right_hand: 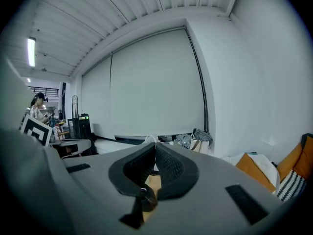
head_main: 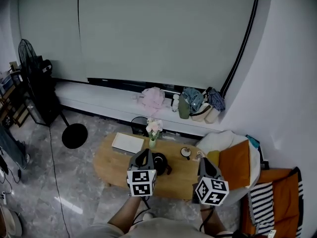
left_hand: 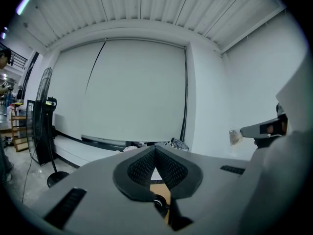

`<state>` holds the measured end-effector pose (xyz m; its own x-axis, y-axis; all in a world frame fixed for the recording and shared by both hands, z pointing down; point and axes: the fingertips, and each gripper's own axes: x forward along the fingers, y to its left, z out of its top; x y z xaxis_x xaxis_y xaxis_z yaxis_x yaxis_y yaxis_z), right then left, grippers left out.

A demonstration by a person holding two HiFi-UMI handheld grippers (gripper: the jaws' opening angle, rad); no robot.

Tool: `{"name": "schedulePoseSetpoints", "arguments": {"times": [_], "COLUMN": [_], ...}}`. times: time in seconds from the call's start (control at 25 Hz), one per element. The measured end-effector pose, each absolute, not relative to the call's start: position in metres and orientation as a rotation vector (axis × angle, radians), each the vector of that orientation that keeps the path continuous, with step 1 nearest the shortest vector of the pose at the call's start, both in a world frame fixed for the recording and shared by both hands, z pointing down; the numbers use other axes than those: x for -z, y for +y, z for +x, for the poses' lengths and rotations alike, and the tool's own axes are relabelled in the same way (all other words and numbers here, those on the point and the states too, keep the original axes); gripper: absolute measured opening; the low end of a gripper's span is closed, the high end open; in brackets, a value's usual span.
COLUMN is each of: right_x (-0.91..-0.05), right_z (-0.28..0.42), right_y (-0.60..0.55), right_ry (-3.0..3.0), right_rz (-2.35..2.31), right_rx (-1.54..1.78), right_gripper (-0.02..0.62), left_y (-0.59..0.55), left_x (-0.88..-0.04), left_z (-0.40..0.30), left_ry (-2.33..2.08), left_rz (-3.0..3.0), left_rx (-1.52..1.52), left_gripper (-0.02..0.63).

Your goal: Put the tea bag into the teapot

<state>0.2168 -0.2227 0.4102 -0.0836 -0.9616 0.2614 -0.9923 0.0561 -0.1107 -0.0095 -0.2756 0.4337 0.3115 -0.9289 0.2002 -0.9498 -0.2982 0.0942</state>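
Wooden and oval, the desk (head_main: 111,165) carries everything the task needs, and nothing on it looks handled yet: I judge this to be the very start, before any reach.

The left tool (head_main: 147,152) and right tool (head_main: 204,161) are both held up over the near edge of the desk, pointing away from the person. In the left gripper view the left tool (left_hand: 155,150) has its jaws pressed together with nothing between them. The right gripper view shows the same for the right tool (right_hand: 155,146): jaws closed, pinching nothing.

The dark teapot (head_main: 159,163) stands on the desk just right of the left tool's tip, between the two tools. A small cup (head_main: 185,152) sits farther right. A pale scrap (head_main: 198,155) beside it, just far of the right tool's tip, may be the tea bag; it is too small to be sure. A white box (head_main: 128,144) and a vase of flowers (head_main: 153,133) stand at the far side, away from the work.

The next move, as I read it, is for the right tool to spread its jaws, drop toward that pale scrap and pinch it. It can then be carried left to the teapot, whose opening I cannot make out from here.
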Motion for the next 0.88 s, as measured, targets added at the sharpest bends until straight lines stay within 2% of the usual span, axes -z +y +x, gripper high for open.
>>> {"name": "schedulePoseSetpoints", "arguments": {"times": [0.88], "right_x": [-0.463], "right_z": [0.196], "right_y": [-0.311], "right_ry": [-2.281], "right_rz": [1.777], "right_rx": [-0.558], "right_gripper": [0.034], "left_y": [-0.31], "left_x": [-0.482], "left_z": [-0.011], "left_ry": [-1.81], "left_rz": [2.195], "left_rx": [-0.274], "left_gripper": [0.008]}}
